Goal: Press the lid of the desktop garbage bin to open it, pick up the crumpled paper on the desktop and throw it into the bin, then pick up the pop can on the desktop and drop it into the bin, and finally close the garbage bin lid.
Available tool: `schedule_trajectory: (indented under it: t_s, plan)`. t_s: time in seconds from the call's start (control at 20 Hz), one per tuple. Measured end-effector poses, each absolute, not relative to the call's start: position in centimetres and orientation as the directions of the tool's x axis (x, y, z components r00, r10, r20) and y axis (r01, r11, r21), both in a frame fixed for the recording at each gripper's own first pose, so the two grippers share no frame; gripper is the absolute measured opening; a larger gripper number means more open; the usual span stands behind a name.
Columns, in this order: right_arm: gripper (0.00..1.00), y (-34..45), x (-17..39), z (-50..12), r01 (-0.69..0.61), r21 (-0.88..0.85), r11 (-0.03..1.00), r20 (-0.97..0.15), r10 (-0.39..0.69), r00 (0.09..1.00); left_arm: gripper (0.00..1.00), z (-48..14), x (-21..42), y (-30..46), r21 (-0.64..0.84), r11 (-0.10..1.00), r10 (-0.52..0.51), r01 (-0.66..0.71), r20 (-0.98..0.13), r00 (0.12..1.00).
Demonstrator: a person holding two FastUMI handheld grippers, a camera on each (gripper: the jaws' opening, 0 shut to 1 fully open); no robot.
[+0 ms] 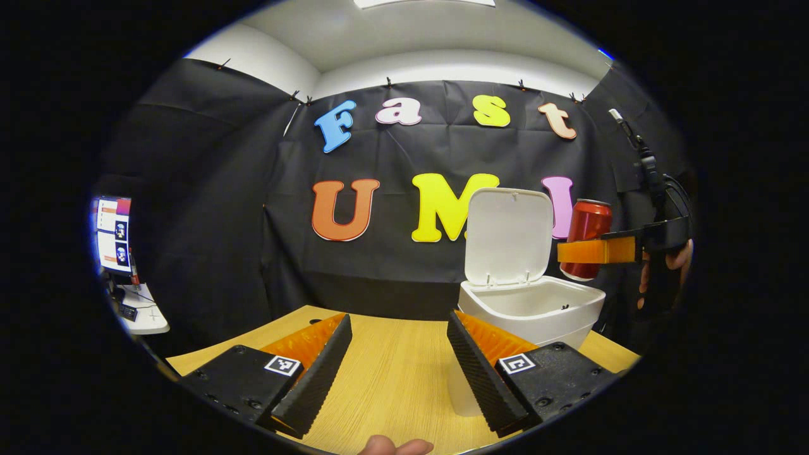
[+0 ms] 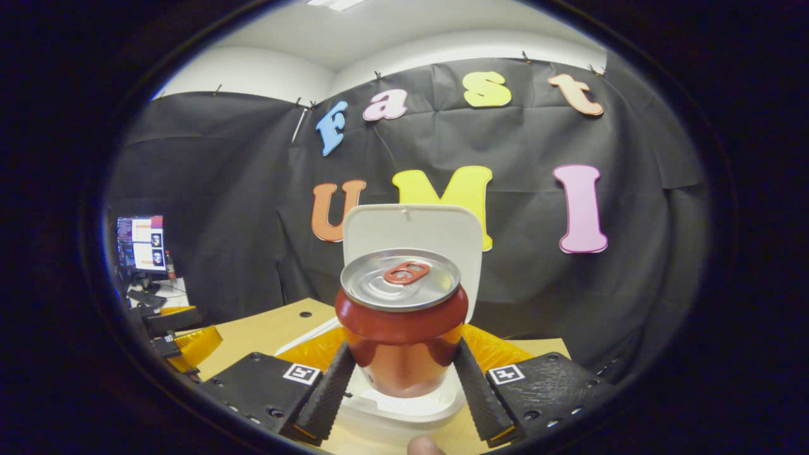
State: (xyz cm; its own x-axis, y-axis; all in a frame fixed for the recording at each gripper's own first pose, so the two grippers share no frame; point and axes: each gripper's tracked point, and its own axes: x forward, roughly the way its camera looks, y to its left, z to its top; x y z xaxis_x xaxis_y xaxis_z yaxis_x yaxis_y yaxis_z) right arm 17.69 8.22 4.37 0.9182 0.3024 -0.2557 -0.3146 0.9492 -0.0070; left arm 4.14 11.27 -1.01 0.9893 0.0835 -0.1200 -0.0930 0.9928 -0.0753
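Left gripper [image 1: 392, 354]: jaws wide, empty, bin [image 1: 531, 309] just ahead-right of its right finger | right gripper [image 2: 401, 379]: jaws clamped on pop can [image 2: 401, 328], long axis upright, bin rim directly below, raised lid [image 2: 414, 227] behind | left gripper view alone showed can hanging beside the lid, above the bin's far edge | right hand does the drop.

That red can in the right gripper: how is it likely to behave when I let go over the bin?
The pop can is held upright in the right gripper, so it should drop base first. Its glossy round wall looks slippery and apt to roll if it misses the bin. The tab looks unopened, so it may be heavy; the raised lid could get knocked.
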Motion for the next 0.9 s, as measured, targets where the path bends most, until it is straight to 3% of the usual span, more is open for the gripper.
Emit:
schedule_trajectory:
  t_s: [0.3,0.9]
  plan:
    - [0.81,9.0,19.9,2.6,-0.306,0.012,0.952,-0.309,0.295,0.904,0.98,-1.3,4.2,11.5,-0.066,0.993,0.086,-0.095,-0.121,0.989]
    - [0.84,8.4,20.3,3.1,-0.279,0.001,0.960,-0.296,0.267,0.917,0.98,-2.1,4.4,11.7,-0.074,0.993,0.086,-0.097,-0.141,0.986]
